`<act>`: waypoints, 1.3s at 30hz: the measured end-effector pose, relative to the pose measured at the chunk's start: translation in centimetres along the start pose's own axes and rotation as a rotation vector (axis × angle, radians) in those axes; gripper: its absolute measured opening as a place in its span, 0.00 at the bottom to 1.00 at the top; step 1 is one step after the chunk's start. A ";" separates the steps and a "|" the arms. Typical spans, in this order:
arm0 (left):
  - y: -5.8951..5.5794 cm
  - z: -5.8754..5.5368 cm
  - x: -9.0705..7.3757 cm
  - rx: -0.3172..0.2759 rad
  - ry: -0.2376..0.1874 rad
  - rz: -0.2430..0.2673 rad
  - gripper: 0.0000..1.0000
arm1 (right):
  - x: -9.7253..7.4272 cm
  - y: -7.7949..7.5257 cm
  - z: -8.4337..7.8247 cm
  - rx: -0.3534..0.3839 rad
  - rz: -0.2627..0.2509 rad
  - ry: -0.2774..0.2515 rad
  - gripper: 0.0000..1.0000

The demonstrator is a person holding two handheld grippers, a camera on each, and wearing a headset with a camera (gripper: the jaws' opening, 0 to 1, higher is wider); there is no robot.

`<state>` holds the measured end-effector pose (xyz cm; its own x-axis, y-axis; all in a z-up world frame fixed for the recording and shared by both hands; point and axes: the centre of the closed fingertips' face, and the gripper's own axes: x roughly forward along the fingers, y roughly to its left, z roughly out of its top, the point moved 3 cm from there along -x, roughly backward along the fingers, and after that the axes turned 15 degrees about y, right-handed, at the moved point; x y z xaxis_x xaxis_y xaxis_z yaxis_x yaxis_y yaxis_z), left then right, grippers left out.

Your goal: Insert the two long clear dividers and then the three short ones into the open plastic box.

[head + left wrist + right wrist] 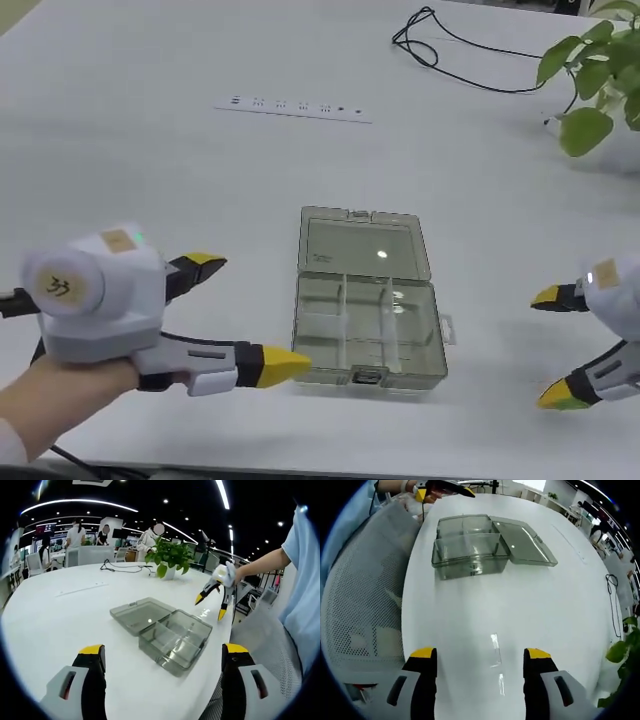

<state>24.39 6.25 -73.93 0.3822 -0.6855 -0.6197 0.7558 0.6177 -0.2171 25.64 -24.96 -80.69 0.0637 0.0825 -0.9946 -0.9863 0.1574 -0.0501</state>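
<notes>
Fingers [280, 365] apart: left gripper [257, 312], right gripper [548, 348] flank box [412, 345]

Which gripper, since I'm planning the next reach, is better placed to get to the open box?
Left. In the head view the left gripper, open, has a yellow tip beside the box; the right gripper, also open, sits farther off.
</notes>
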 end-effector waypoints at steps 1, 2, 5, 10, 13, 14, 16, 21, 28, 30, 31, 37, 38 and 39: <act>-0.1 0.0 0.0 0.000 0.001 0.000 0.99 | 0.2 -0.2 -0.2 -0.016 -0.003 0.011 0.68; -0.1 0.0 0.1 0.001 0.003 -0.001 0.99 | 0.6 -0.5 -0.6 -0.029 0.002 0.032 0.65; -0.3 0.0 0.1 0.001 0.003 -0.004 0.99 | 0.7 -0.8 -0.9 -0.054 0.013 0.054 0.59; -0.2 -0.1 0.0 -0.005 0.003 -0.003 0.98 | 1.3 -0.6 -0.8 -0.088 0.025 0.093 0.48; -0.2 -0.1 0.0 -0.005 0.007 -0.005 0.98 | 1.7 -0.2 -1.0 -0.123 0.037 0.106 0.45; -0.2 -0.2 0.0 -0.006 0.006 -0.006 0.98 | 1.6 -0.3 -0.7 -0.098 0.037 0.097 0.43; -0.2 -0.2 0.1 -0.005 0.007 -0.007 0.98 | 1.7 -0.2 -0.8 -0.116 0.047 0.107 0.41; -0.3 -0.1 0.3 -0.001 0.011 -0.016 0.98 | 1.8 -0.4 -0.7 -0.131 0.046 0.114 0.40; -0.3 0.0 0.5 0.003 0.007 -0.018 0.98 | 1.9 -0.5 -0.8 -0.132 0.045 0.115 0.33; -0.3 0.0 0.5 0.004 0.007 -0.020 0.98 | 1.9 -0.5 -0.7 -0.132 0.043 0.117 0.33; -0.3 0.1 0.5 0.004 0.006 -0.020 0.98 | 1.9 -0.5 -0.7 -0.132 0.042 0.119 0.33; -0.4 0.1 0.7 0.010 0.008 -0.026 0.97 | 1.9 -0.4 -0.7 -0.088 0.037 0.119 0.32; -0.4 0.1 0.7 0.008 0.007 -0.027 0.97 | 1.9 -0.3 -0.6 -0.084 0.038 0.119 0.32; -0.5 0.1 0.6 0.003 0.003 -0.031 0.96 | 1.9 -0.3 -0.6 -0.066 0.039 0.118 0.32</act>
<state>24.36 5.48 -74.11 0.3570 -0.7030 -0.6151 0.7689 0.5951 -0.2339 25.92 -25.42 -82.63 0.0104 -0.0298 -0.9995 -0.9958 0.0908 -0.0131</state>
